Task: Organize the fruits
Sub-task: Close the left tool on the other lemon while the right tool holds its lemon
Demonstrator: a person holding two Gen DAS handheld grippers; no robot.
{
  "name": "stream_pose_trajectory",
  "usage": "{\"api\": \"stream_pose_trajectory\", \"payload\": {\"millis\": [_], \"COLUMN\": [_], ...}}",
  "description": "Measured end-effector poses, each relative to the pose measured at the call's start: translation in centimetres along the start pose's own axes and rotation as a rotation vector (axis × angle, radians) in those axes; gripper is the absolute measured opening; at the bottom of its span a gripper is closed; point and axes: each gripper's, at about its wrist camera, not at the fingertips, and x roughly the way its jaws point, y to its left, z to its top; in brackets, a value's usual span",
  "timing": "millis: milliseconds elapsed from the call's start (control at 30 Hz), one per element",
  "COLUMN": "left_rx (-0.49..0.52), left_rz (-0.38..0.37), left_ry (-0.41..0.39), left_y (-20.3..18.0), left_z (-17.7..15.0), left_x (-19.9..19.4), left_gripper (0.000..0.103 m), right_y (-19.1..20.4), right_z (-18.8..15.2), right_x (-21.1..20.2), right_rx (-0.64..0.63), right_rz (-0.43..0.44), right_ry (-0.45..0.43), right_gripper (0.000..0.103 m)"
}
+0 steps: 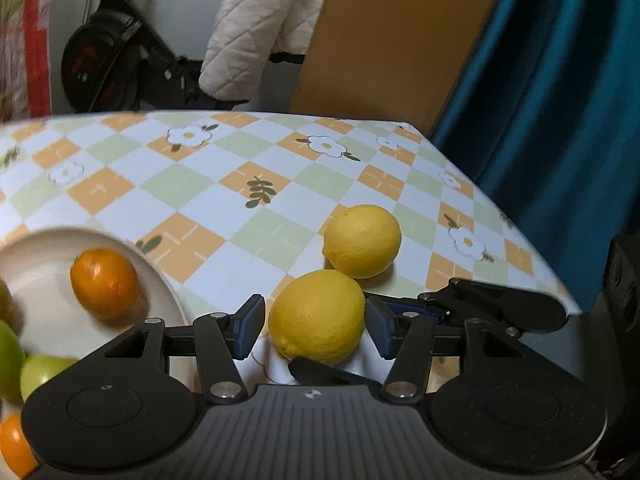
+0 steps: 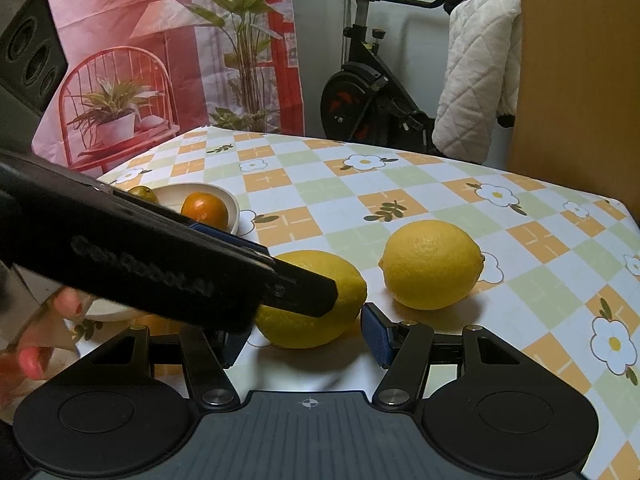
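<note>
Left wrist | lemons (image 1: 318, 316): 2 | oranges (image 1: 104, 282): 2 | fingers (image 1: 250, 330) spread both

The far half of the table (image 2: 400, 184) lies bare, open for passage. Near the front edge, two lemons crowd together: the near lemon (image 1: 318, 316) sits between both grippers' fingers, the far lemon (image 1: 362, 240) just beyond. The bowl (image 1: 160, 280) blocks the left side.

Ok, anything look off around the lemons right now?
Yes. The left claw and the right claw both straddle the same near lemon, the left one crossing over it from the plate side. The far lemon lies alone on the tablecloth. Nothing spilled or damaged.
</note>
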Motion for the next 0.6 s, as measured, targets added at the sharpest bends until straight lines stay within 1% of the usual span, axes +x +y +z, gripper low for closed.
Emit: {"api": "stream_pose_trajectory", "payload": {"millis": [133,200,267,333,400,600], "left_rx": [-0.124,-0.156,-0.188,-0.217,-0.234,-0.235], "left_rz": [-0.042,-0.050,-0.061,-0.068,-0.073,-0.080], "left_ry": [-0.001,-0.001,-0.006,-0.011,-0.015,-0.003], "left_y": [1.5,2.0,2.3,2.6,2.6,2.5], "left_z": [-0.3,-0.3,-0.4,-0.4,-0.4,-0.3], "left_x": [-0.2,-0.3,-0.5,-0.7,-0.7,-0.3], "left_gripper": [0.056,0.056,0.053,0.052,0.052,0.052], "right_y": [0.3,0.4,0.3,0.3,0.0,0.1], "right_z": [0.0,0.1,0.0,0.0,-0.1,-0.1], "right_x": [-0.3,-0.4,-0.6,-0.8,-1.0,-0.9], "right_rx": [-0.015,-0.025,-0.034,-0.035,-0.034,-0.039], "right_rz": [-0.017,-0.025,-0.028,-0.031,-0.028,-0.023], "right_ry": [-0.011,-0.012,-0.010,-0.010,-0.010,0.000], "right_gripper": [0.056,0.057,0.058,0.059,0.059,0.060]}}
